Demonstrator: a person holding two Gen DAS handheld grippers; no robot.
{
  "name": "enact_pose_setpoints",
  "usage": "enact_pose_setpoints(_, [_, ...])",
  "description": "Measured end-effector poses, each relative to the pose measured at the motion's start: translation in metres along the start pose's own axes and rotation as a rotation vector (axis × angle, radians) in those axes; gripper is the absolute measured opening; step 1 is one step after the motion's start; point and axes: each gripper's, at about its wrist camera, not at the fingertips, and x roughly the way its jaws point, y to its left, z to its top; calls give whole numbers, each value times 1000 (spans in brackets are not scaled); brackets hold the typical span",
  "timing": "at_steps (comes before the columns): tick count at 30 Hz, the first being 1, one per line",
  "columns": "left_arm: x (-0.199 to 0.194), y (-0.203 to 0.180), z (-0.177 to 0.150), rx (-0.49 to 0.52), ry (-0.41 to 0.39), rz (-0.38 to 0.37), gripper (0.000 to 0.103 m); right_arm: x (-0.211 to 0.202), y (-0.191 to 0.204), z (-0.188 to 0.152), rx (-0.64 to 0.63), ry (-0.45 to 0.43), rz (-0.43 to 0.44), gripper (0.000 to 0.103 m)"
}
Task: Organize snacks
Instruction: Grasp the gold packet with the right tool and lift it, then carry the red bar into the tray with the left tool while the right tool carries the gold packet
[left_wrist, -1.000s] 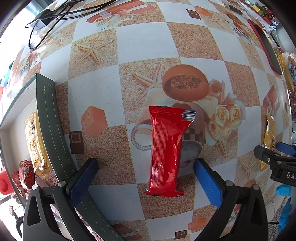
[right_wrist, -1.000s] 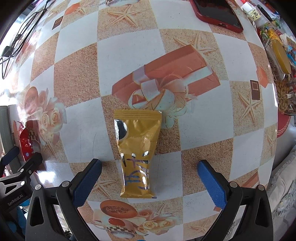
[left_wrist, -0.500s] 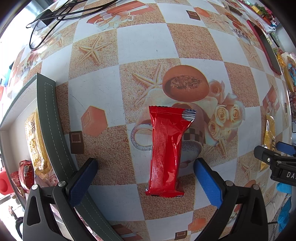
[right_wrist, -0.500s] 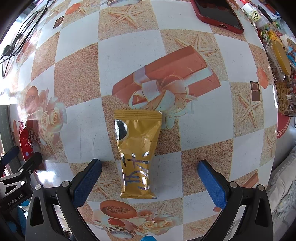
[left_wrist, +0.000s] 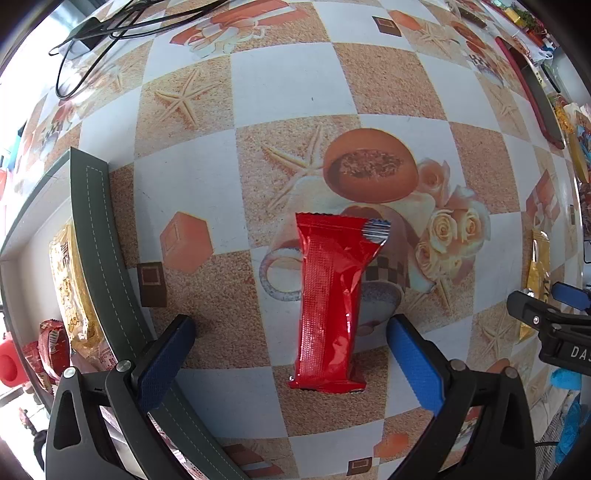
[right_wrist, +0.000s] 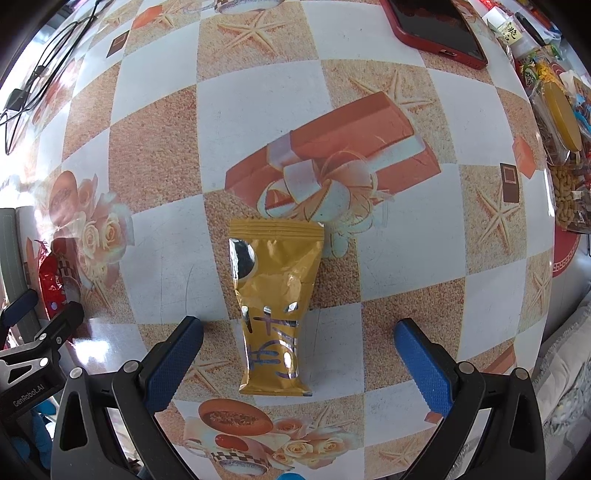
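Left claw (left_wrist: 291, 358) spread wide around red packet (left_wrist: 332, 299), right claw (right_wrist: 299, 354) equally released around gold packet (right_wrist: 275, 306); both flat on tabletop (left_wrist: 288, 81), ungrasped. Far left, tray (left_wrist: 99, 236) holding some snacks already.

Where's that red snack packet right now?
In the left wrist view, the red packet lies flat on the patterned tablecloth, between the open left gripper, right of the grey tray.

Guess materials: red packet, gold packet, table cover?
Red packet: glossy plastic film, likely foil-lined; creases, glare, crimped end seals. Gold packet: metallised film; mirror-like patches, wrinkles. Table cover: probably printed vinyl or oilcloth; smooth checker print with a soft sheen.
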Motion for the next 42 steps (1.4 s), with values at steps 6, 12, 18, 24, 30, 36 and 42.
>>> enact_pose_setpoints(6, [-8,-15,3,43,-6,-5,86,0,-1,-11,3,16,-3,97])
enact_pose_setpoints(12, [-22,-34,3,102,-54,-3,39,-16,6,-27,-64,-37,-11,48])
enact_pose_setpoints(18, [-35,-39,6,119,-56,-50,22,-19,-2,-41,-47,-48,62,23])
enact_pose_setpoints(24, [-60,-31,-8,122,-100,-86,22,-27,-1,-69,-69,-61,122,23])
enact_pose_setpoints(30, [-89,3,-17,110,-142,-107,22,-36,9,-92,-94,-64,159,23])
enact_pose_setpoints(36, [-105,25,-37,70,-185,-104,22,-46,30,-108,-137,-75,175,23])
enact_pose_setpoints(42, [-110,47,-60,2,-227,-102,22,-60,60,-113,-201,-89,184,23])
